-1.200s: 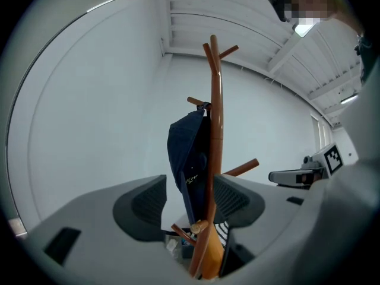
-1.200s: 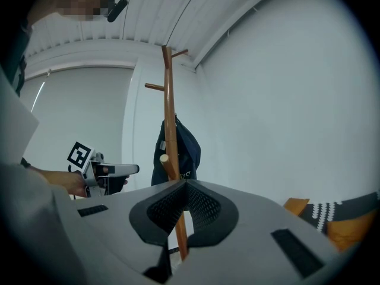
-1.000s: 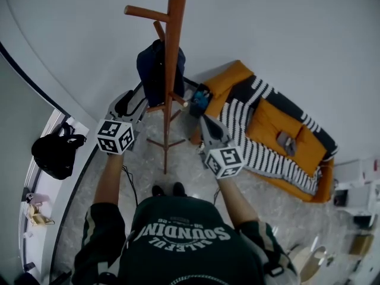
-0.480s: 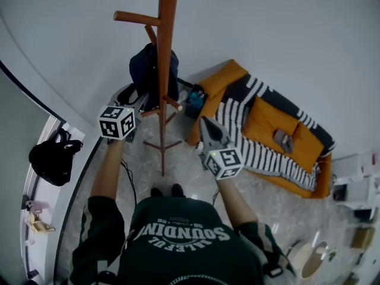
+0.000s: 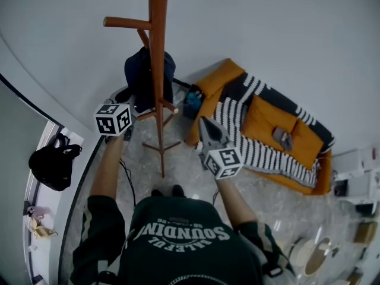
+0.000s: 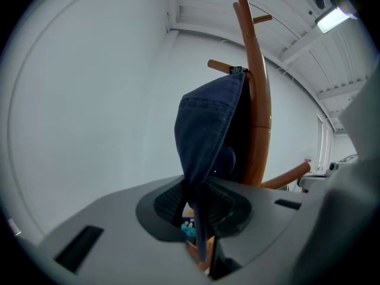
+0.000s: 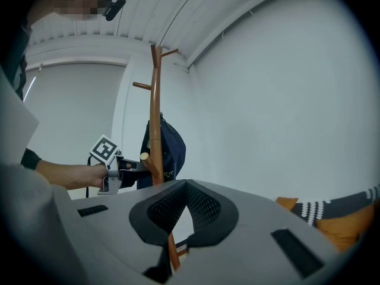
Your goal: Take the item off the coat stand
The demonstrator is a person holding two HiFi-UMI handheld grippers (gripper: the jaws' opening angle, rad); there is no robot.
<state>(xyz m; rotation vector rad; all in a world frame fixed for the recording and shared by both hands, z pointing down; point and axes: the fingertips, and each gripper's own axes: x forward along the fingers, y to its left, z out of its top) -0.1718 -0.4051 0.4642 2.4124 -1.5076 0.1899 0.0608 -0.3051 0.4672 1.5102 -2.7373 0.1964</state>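
A navy cap [image 5: 138, 76] hangs from a peg of the wooden coat stand [image 5: 158, 70]. My left gripper [image 5: 126, 101] reaches up to the cap's lower edge. In the left gripper view the cap [image 6: 208, 135] drops between the pads of the left gripper [image 6: 199, 203], whose jaws are closing on its brim, with the stand's pole [image 6: 258, 117] behind. My right gripper [image 5: 205, 125] hangs to the right of the stand, apart from it. In its own view the right gripper [image 7: 185, 189] is shut with nothing held, and the cap [image 7: 169, 150] and left gripper [image 7: 124, 168] show beyond.
An orange sofa [image 5: 234, 76] with a striped blanket [image 5: 261, 150] stands to the right of the stand. A black bag [image 5: 53, 162] lies at the left by the wall's edge. A small blue thing [image 5: 193, 103] sits near the stand's feet. The white wall is close behind.
My left gripper has risen toward the cap and its jaws have come together on the brim. The right gripper has hardly moved.
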